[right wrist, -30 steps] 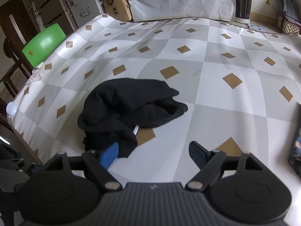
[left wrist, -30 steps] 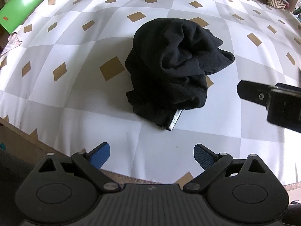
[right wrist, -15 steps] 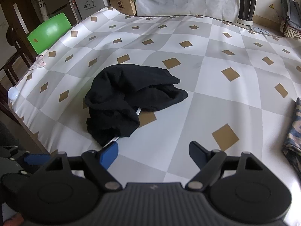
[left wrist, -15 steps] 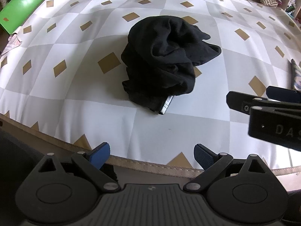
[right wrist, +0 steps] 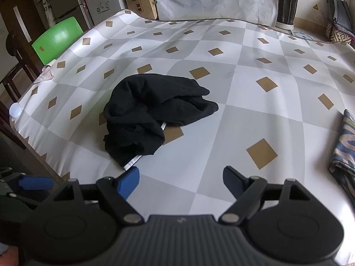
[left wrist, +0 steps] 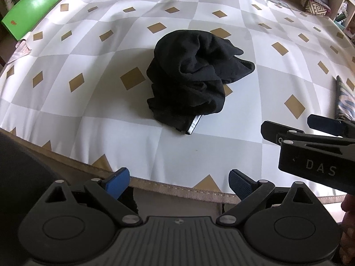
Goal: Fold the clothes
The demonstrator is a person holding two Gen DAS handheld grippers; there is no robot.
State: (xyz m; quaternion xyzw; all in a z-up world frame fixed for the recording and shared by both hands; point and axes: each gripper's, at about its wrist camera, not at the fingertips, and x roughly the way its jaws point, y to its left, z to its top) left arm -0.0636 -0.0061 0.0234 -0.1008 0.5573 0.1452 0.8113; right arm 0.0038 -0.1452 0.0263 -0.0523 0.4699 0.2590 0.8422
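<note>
Checkered tablecloth [left wrist: 111,133]: one crumpled black garment [left wrist: 195,77], unfolded. Left gripper [left wrist: 178,180] and right gripper [right wrist: 180,181] released, empty. Next: likely grasp hem, spread flat.

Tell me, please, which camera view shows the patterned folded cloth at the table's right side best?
The right wrist view. There the patterned cloth shows along its length, with its blue and beige stripes, lying on the checked tablecloth, although the picture edge cuts it. The left wrist view shows only a narrow strip of it behind the right hand-held gripper.

One black garment [left wrist: 195,77] is seen on one checked tablecloth [left wrist: 93,122], with one patterned cloth [right wrist: 346,146], one green chair [right wrist: 57,38] and two grippers [left wrist: 178,180] [right wrist: 180,180].
</note>
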